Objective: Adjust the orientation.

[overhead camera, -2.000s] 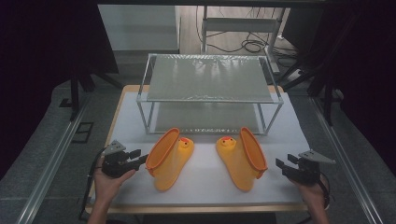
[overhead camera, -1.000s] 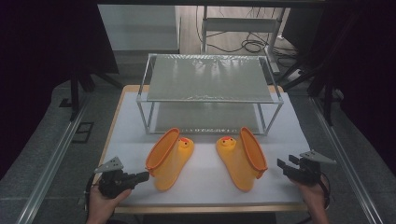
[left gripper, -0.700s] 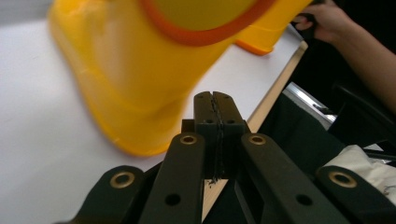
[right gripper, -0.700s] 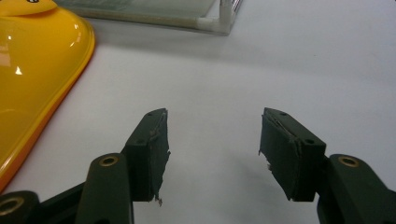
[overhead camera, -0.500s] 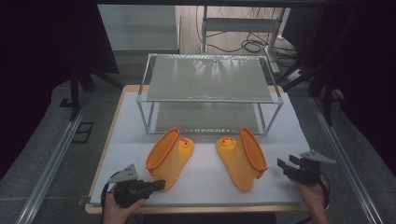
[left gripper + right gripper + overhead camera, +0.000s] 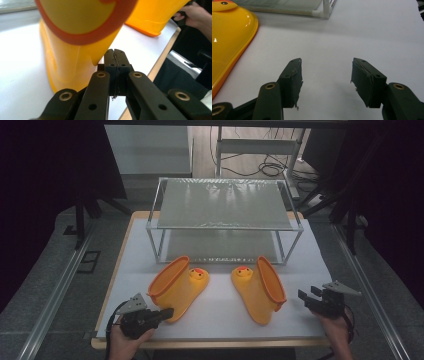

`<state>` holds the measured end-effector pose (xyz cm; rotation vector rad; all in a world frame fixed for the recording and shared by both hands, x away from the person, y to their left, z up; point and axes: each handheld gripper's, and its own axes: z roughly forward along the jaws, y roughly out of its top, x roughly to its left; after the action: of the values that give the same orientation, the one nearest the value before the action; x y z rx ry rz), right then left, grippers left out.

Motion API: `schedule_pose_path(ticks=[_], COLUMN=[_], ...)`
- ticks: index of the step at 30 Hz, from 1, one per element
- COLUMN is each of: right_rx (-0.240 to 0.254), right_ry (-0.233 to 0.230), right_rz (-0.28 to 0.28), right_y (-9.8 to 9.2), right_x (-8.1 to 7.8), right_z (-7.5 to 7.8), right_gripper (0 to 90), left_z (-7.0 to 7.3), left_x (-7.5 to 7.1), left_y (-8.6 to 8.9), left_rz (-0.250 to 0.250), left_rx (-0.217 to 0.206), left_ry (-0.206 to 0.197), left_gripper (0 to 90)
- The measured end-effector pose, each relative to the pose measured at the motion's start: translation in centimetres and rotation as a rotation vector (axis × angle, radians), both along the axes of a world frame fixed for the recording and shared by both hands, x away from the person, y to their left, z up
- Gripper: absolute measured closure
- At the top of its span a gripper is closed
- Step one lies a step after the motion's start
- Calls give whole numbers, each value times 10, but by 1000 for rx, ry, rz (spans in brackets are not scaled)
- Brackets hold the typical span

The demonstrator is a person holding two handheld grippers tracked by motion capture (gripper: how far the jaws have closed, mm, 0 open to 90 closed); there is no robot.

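Two yellow duck boots with orange rims lie on the white table (image 6: 220, 322): the left boot (image 6: 177, 287) and the right boot (image 6: 257, 290). My left gripper (image 6: 168, 311) is near the table's front edge, shut with nothing between its jaws. Its tips point at the near end of the left boot. In the left gripper view the shut gripper (image 6: 115, 56) sits just under the left boot (image 6: 67, 65) and its orange rim, very close to the yellow wall. My right gripper (image 6: 306, 297) stands open to the right of the right boot. Its jaws (image 6: 325, 75) hold only bare table.
A two-level metal wire rack (image 6: 225, 205) stands behind the boots; its corner post (image 6: 325, 10) is ahead of the right gripper. The right boot (image 6: 229, 37) lies left of the right jaws. The table's front edge (image 6: 160, 62) runs beside the left gripper.
My left gripper has drawn back toward the front edge, swung to the right and now points at the left boot's near end. The right gripper and both boots have stayed still.
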<state>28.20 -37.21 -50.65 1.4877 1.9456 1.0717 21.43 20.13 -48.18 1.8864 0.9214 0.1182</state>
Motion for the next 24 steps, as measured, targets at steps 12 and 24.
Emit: schedule_pose_path(ticks=[12, 24], right_rx=[-2, 4], right_ry=[4, 5], right_rz=[2, 2], right_y=[1, 1], right_x=[0, 1], right_z=[-1, 0], right_gripper=[412, 413], left_z=[-1, -1], left_x=[2, -5], left_y=[15, 65], left_rz=[17, 111], left_rx=[-14, -41], left_ry=[14, 0], left_gripper=[887, 704])
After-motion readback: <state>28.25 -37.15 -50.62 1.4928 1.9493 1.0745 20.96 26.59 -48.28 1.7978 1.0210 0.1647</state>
